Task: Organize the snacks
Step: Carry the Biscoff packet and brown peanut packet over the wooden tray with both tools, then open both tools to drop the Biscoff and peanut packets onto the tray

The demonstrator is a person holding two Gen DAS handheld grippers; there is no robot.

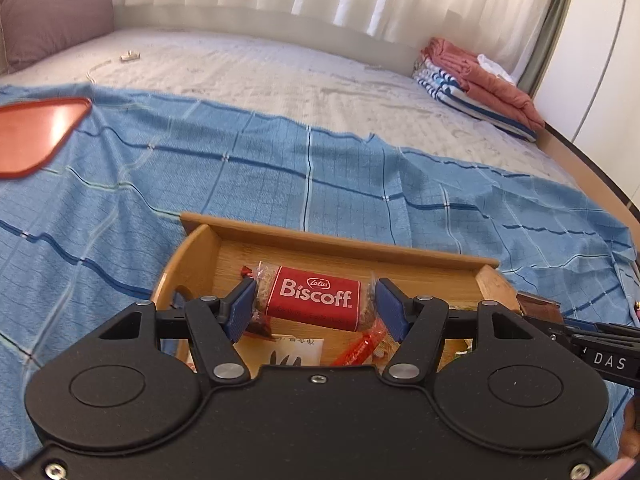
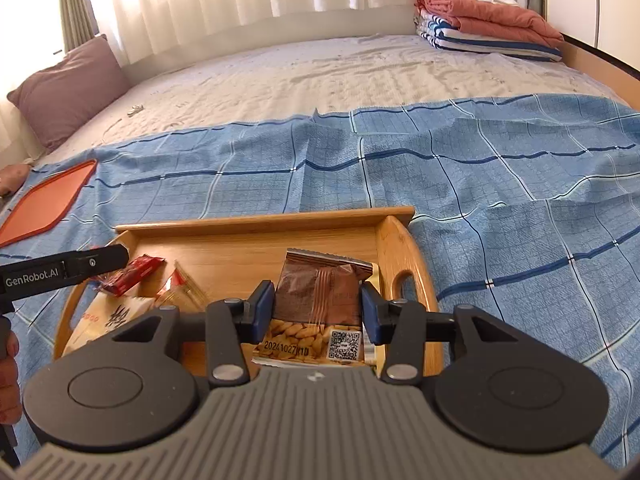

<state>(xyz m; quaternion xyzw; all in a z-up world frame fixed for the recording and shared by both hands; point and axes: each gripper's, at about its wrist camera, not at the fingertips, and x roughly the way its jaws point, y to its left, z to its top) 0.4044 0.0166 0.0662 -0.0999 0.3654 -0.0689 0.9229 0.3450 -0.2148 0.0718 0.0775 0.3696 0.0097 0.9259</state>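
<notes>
A wooden tray with handle slots lies on a blue checked cloth. My left gripper is shut on a red Biscoff packet, its blue pads pressing the clear wrapper ends, just above the tray floor. In the right wrist view my right gripper is shut on a brown snack packet above the tray. A packet printed with nuts and a QR code shows right under it. The left gripper enters from the left with the red packet. A white packet and an orange-wrapped snack lie in the tray.
An orange flat tray lies on the blue cloth to the left. Folded clothes are stacked at the bed's far right corner, and a mauve pillow is at the far left. A hand shows at the left edge.
</notes>
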